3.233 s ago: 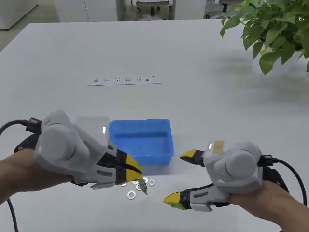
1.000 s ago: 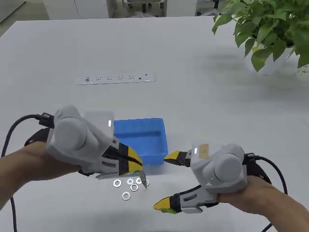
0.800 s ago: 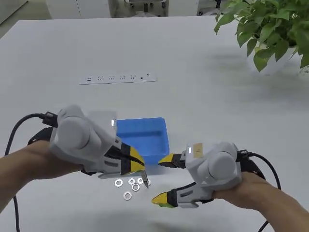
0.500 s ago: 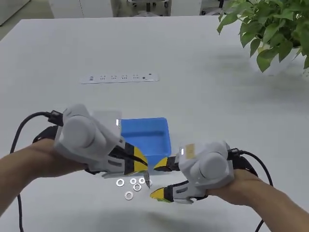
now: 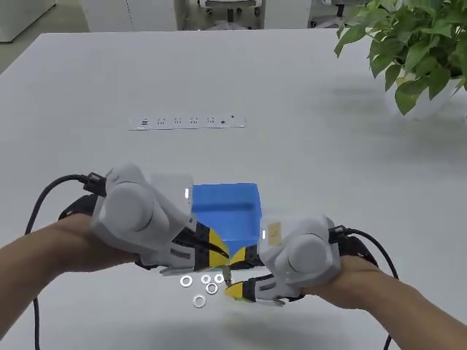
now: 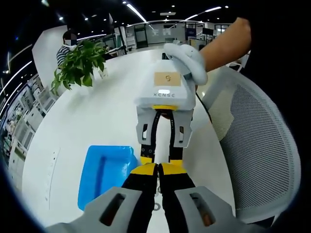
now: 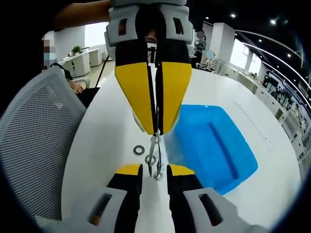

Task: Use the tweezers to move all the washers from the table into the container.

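We've got left gripper (image 5: 219, 257) fingers clamped on tweezers (image 7: 155, 141), tips down by washers (image 5: 198, 300), bottom centre of head view. Meanwhile right gripper (image 5: 236, 273) fingers apart, empty. Blue container (image 5: 222, 208) just above looks empty, so whole pile left on tabletop (image 5: 292, 109).

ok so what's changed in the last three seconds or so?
The right gripper swung left from out at the side; its parted jaws now flank the tips of the thin metal tweezers. Nothing was picked up or dropped. The left gripper stays shut on the tweezers above the small metal ring washers, which lie as before on the white table before the blue rectangular plastic container.
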### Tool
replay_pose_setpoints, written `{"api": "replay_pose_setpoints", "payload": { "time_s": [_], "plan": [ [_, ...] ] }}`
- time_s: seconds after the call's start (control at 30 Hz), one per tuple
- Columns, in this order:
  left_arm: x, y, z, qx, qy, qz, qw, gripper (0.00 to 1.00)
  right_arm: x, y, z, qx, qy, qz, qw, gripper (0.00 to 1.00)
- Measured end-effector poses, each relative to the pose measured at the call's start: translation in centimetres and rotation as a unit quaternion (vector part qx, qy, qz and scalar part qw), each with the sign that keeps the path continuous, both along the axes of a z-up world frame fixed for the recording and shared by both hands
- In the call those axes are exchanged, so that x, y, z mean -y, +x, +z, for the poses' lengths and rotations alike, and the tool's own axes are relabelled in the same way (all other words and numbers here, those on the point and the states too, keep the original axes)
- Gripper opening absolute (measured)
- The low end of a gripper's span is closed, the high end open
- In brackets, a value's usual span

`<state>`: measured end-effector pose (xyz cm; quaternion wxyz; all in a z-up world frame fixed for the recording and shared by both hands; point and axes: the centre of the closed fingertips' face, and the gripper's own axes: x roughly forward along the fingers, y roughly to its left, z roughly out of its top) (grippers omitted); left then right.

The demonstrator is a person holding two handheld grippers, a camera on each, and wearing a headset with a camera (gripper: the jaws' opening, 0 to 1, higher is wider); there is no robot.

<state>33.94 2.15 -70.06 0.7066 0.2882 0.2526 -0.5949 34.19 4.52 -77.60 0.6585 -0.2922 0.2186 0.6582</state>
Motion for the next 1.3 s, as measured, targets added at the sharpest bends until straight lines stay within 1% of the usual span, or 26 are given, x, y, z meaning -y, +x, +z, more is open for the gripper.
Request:
{"api": "replay_pose_setpoints", "payload": {
  "time_s": [0.17, 0.3, 0.47, 0.7, 1.0, 1.3],
  "plan": [
    [0.2, 0.0, -0.1, 0.000, 0.001, -0.004, 1.0000, 0.05, 0.0, -0.1, -0.1, -0.003, -0.002, 0.003, 1.0000, 0.17],
    [0.4, 0.1, -0.2, -0.001, 0.000, -0.004, 1.0000, 0.05, 0.0, -0.1, -0.3, -0.001, -0.008, 0.003, 1.0000, 0.13],
    [0.5, 0.0, -0.2, -0.001, 0.003, -0.005, 1.0000, 0.05, 0.0, -0.2, -0.3, -0.002, -0.009, -0.001, 1.0000, 0.13],
    [0.5, 0.0, -0.4, -0.001, 0.008, -0.006, 0.9999, 0.06, 0.0, -0.3, -0.4, -0.010, -0.007, -0.006, 0.9999, 0.11],
    [0.3, 0.0, -0.8, 0.002, 0.019, -0.006, 0.9998, 0.06, 0.0, -0.2, -0.4, -0.010, -0.007, -0.009, 0.9999, 0.10],
    [0.1, 0.1, -1.1, 0.003, 0.021, 0.000, 0.9998, 0.08, 0.0, -0.2, -0.4, -0.011, -0.006, -0.009, 0.9999, 0.10]
  ]
}}
